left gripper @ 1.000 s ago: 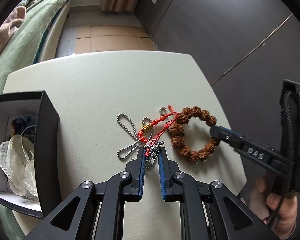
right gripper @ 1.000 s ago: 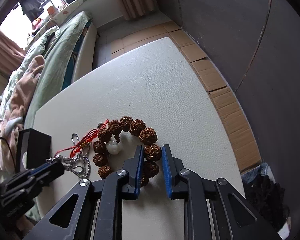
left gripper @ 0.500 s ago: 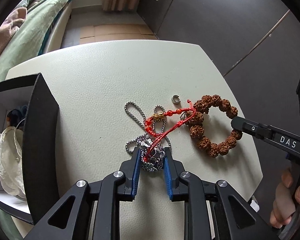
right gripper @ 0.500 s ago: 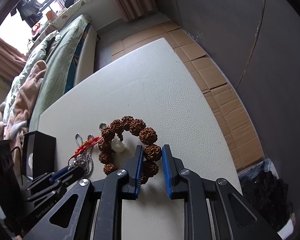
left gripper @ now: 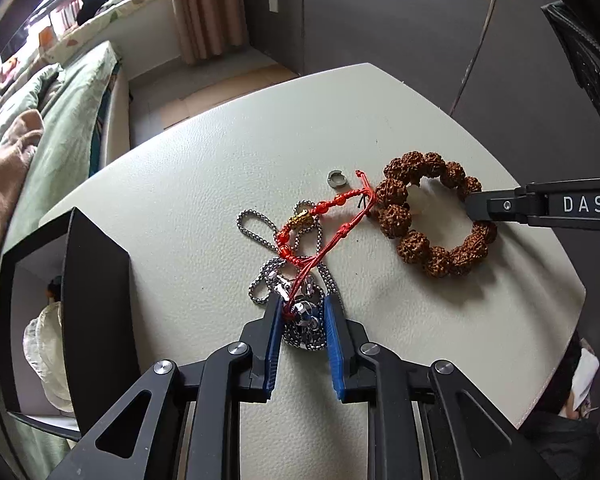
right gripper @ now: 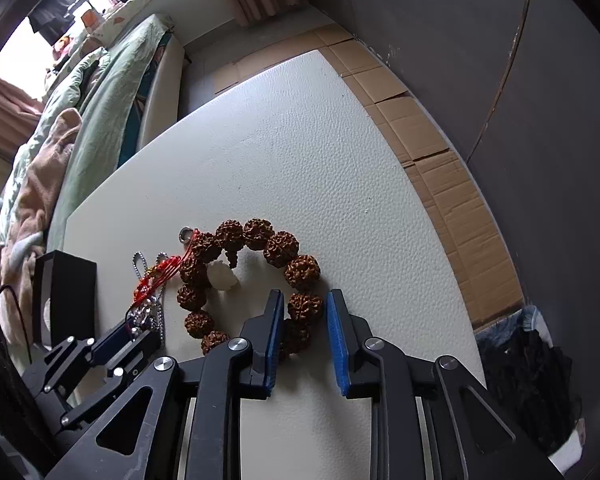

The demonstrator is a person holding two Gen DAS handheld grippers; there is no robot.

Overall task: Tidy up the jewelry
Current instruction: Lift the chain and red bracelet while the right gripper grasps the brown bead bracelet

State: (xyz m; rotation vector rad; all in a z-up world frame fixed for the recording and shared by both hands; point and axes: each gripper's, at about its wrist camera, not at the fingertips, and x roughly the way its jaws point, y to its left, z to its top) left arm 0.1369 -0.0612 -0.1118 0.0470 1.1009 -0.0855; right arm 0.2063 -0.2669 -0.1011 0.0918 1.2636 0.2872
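1. Cream, pebbled leatherette covers the counter [left gripper: 204, 184] in the left wrist view, with a bed in green bedding along its far side and dark wall panels behind.
2. Near the middle, a steel ball chain [left gripper: 260, 236] lies looped and tangled with a red cord bracelet [left gripper: 320, 220]; the cord crosses over the chain, so the two will likely drag together.
3. The left tongs [left gripper: 302, 320] stand narrow, with the chain's silver pendant [left gripper: 306, 312] between the blue pads. The jaws are closing, and the pads look to touch the pendant's sides, probably to lift the chain by its heaviest part.
4. A small silver ring [left gripper: 336, 179] sits apart, just beyond the cord's end.
5. An open black box [left gripper: 96, 280] stands at the counter's left edge with pale items inside, likely where the pieces are meant to go.
6. In the right wrist view, the same counter [right gripper: 300, 140] runs toward cardboard-covered floor.
7. The right tongs [right gripper: 302, 312] straddle one bead of the brown seed-bead bracelet [right gripper: 280, 248]. Their jaws are opening, with gaps showing on both sides of the bead, so nothing is gripped.
8. A white charm [right gripper: 222, 276] rests inside the bracelet's ring.
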